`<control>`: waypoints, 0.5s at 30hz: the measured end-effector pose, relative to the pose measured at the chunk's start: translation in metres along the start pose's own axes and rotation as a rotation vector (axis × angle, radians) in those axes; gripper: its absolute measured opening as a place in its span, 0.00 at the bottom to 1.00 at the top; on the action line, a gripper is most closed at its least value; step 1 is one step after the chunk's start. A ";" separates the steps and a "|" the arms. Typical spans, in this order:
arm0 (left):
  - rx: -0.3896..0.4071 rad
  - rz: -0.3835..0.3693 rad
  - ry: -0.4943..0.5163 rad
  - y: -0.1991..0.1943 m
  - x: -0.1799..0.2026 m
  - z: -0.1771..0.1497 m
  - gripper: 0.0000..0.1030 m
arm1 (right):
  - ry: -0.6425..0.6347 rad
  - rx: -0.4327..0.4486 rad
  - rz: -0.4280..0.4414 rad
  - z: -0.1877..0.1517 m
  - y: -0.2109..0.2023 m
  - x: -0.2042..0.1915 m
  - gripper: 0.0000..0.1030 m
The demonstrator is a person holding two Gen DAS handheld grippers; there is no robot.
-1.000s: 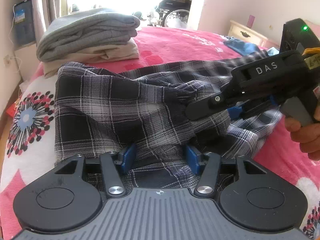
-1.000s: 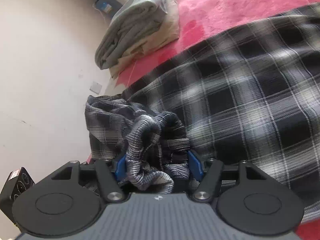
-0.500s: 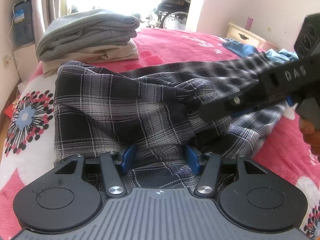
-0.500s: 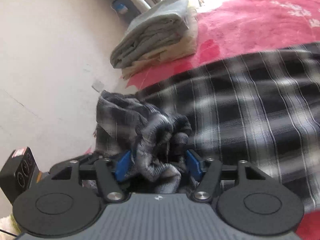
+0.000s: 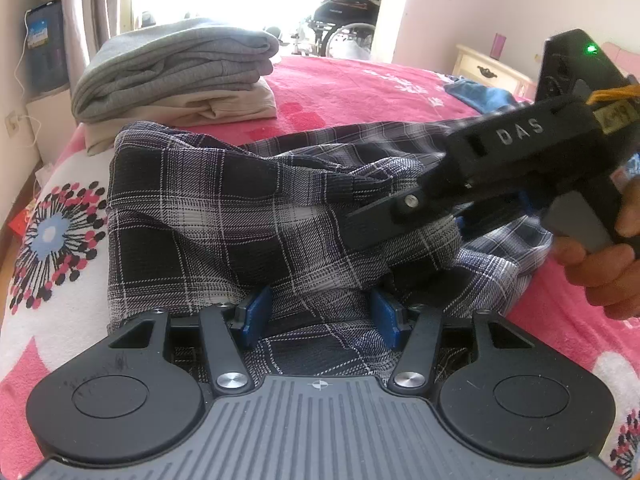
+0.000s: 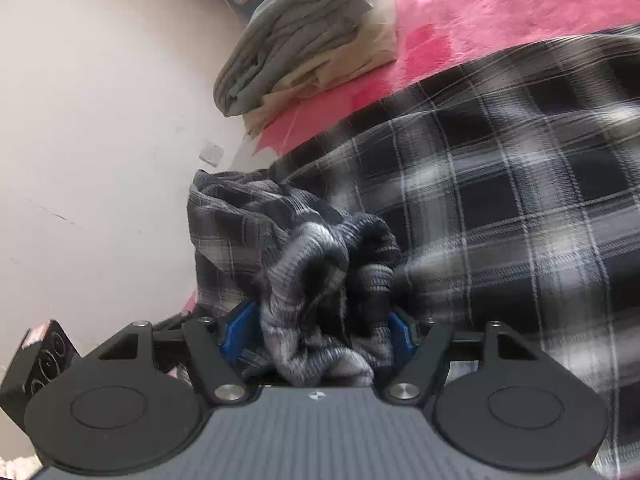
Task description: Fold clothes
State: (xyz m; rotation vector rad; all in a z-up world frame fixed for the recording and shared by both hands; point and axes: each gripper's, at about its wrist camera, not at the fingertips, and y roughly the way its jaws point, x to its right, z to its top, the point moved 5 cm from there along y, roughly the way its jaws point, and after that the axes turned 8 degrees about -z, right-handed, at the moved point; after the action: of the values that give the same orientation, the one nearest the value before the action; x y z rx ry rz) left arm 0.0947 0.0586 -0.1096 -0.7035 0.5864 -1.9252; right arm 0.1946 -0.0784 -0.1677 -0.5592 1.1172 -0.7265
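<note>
Only my left view shows my right hand [image 5: 608, 264] on the grip. My left tongs [image 5: 318, 316] pinch the plaid shirt [image 5: 224, 224]. My right tongs [image 6: 316, 330] are opening around its bunched fold, wider than a second ago.

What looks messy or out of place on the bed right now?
The plaid shirt lies crumpled, one part bunched into a wad between the right claw fingers. Beyond it, the folded gray and beige clothes sit neatly stacked.

A home bedroom is shown. A bed [image 5: 360, 92] is covered with a pink flowered blanket, with folded clothes [image 5: 176, 68] stacked near its far left corner. A cream bedside cabinet [image 5: 488, 68] is seen against the pink wall beyond the right edge, curtains [image 5: 88, 8] hang by a bright window, and a wheelchair [image 5: 348, 20] is parked behind.
</note>
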 end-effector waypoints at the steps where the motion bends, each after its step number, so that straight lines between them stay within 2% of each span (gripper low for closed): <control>1: 0.001 -0.001 0.000 0.000 0.000 0.000 0.53 | -0.001 0.001 0.007 0.000 0.001 -0.001 0.69; 2: 0.003 -0.002 -0.001 0.000 0.000 0.000 0.54 | -0.006 0.002 0.013 -0.001 0.001 -0.002 0.69; 7: 0.010 -0.006 -0.002 0.000 -0.001 -0.002 0.54 | -0.021 0.015 0.005 -0.007 0.000 -0.004 0.47; 11: 0.013 -0.007 -0.004 -0.001 0.000 -0.002 0.54 | 0.028 0.020 0.025 -0.009 0.001 0.002 0.39; 15: 0.018 -0.013 -0.020 -0.003 -0.001 0.000 0.54 | -0.012 0.045 -0.019 -0.008 -0.003 -0.007 0.30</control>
State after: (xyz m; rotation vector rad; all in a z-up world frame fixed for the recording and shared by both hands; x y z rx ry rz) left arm 0.0931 0.0606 -0.1085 -0.7159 0.5523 -1.9312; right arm 0.1849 -0.0756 -0.1638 -0.5357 1.0835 -0.7622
